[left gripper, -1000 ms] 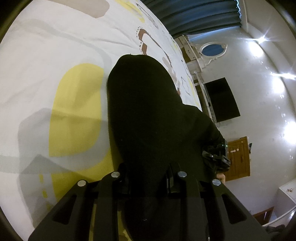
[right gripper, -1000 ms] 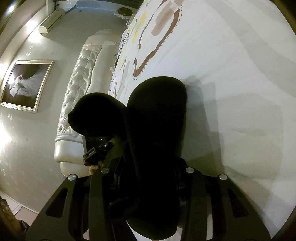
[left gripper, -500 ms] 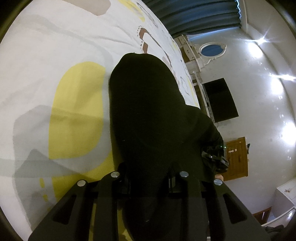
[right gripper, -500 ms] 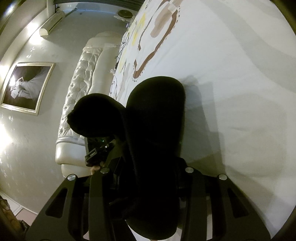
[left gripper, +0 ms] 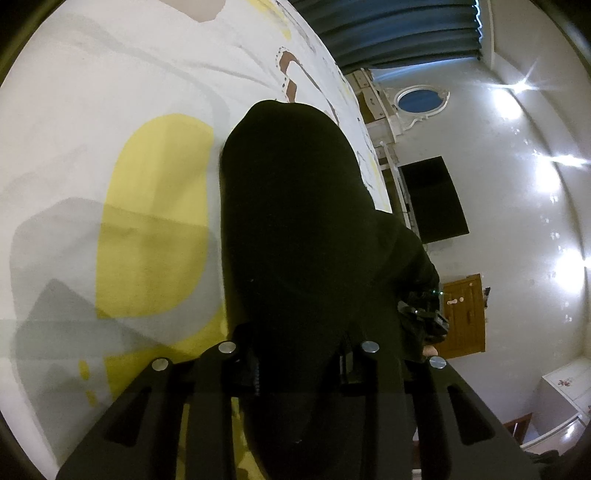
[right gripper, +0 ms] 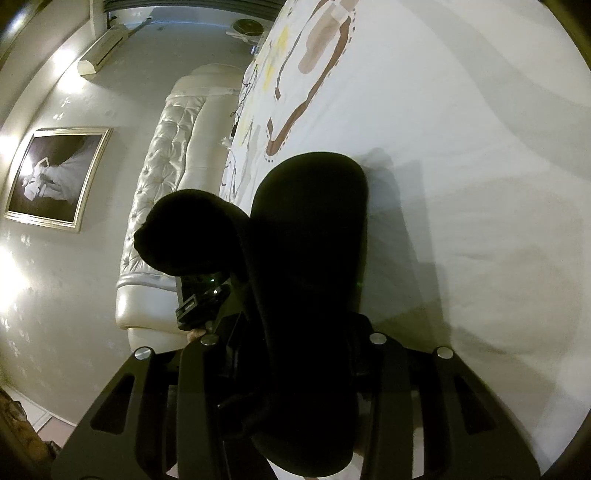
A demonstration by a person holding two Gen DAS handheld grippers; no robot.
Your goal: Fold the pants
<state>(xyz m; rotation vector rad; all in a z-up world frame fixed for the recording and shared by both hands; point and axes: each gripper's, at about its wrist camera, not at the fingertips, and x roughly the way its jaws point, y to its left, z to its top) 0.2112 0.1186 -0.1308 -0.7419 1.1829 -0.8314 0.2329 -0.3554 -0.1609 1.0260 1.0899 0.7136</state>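
Note:
The black pants (left gripper: 295, 229) hang from both grippers above the bed, their far end touching the patterned sheet (left gripper: 110, 110). My left gripper (left gripper: 299, 365) is shut on one edge of the pants, and the cloth hides the fingertips. My right gripper (right gripper: 295, 354) is shut on the other edge of the pants (right gripper: 310, 240). Each gripper shows in the other's view: the right one (left gripper: 424, 317) at the pants' right side, the left one (right gripper: 199, 299) below a bulging fold (right gripper: 184, 229).
The bed sheet (right gripper: 461, 147) is white with yellow, grey and brown shapes. A tufted white headboard (right gripper: 166, 155) and a framed picture (right gripper: 55, 173) lie to the left in the right wrist view. A dark screen (left gripper: 432, 199), wooden door (left gripper: 465, 314) and blue curtain (left gripper: 388, 26) show beyond the bed.
Both grippers have drifted slightly across the bed with the pants held between them; the grip has not changed.

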